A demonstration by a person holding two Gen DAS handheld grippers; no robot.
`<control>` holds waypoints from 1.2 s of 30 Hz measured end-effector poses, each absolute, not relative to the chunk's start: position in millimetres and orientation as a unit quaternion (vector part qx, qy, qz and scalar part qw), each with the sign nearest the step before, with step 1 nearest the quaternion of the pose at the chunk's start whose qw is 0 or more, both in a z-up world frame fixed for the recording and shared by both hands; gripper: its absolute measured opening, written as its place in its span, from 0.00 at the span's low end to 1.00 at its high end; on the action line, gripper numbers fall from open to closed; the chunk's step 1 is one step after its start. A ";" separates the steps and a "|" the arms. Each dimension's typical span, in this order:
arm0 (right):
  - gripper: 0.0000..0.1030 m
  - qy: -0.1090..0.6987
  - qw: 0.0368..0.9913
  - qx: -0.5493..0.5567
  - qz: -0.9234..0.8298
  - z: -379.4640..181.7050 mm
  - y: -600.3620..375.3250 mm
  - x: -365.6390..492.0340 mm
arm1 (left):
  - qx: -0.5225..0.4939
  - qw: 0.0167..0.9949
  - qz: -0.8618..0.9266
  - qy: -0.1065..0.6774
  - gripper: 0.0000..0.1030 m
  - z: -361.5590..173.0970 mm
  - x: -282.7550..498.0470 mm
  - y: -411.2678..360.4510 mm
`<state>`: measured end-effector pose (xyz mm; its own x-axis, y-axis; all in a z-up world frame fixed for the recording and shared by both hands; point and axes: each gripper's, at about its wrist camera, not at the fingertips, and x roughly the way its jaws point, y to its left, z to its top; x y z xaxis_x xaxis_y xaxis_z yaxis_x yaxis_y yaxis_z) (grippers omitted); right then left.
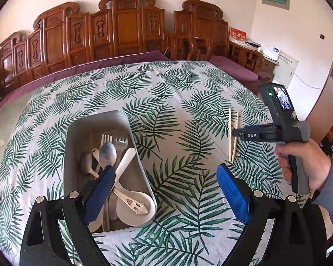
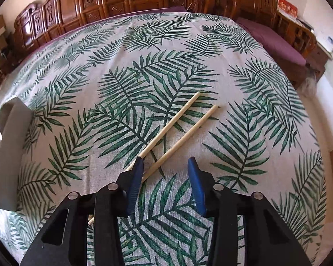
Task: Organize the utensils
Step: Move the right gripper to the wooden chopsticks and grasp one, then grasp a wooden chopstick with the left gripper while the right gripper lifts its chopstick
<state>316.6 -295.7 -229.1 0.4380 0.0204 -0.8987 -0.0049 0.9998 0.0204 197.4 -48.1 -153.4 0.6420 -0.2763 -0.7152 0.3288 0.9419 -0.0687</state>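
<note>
A grey tray (image 1: 122,116) lies on the leaf-print tablecloth and holds several utensils: a metal spoon (image 1: 107,153), forks (image 1: 120,141) and white spoons (image 1: 124,161). My left gripper (image 1: 165,166) is open just above the tray's right side, with nothing between its fingers. Two pale chopsticks (image 2: 184,113) lie loose on the cloth to the right of the tray. My right gripper (image 2: 165,159) hovers low over their near ends. One stick runs between its blue pads (image 2: 134,184), the other passes under the left finger. The pads press on neither stick.
A carved wooden bench (image 1: 126,28) with a purple cushion runs behind the table. A person's hand (image 1: 308,166) holds the right gripper (image 1: 234,132) over the chopsticks (image 1: 230,119). The tray's corner (image 2: 13,119) shows at the far left of the right wrist view.
</note>
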 end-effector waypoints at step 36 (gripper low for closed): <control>0.06 0.513 0.855 0.016 0.080 -209.3 -370.4 233.4 | 0.081 0.857 -0.225 0.456 0.59 -204.9 244.4 -192.3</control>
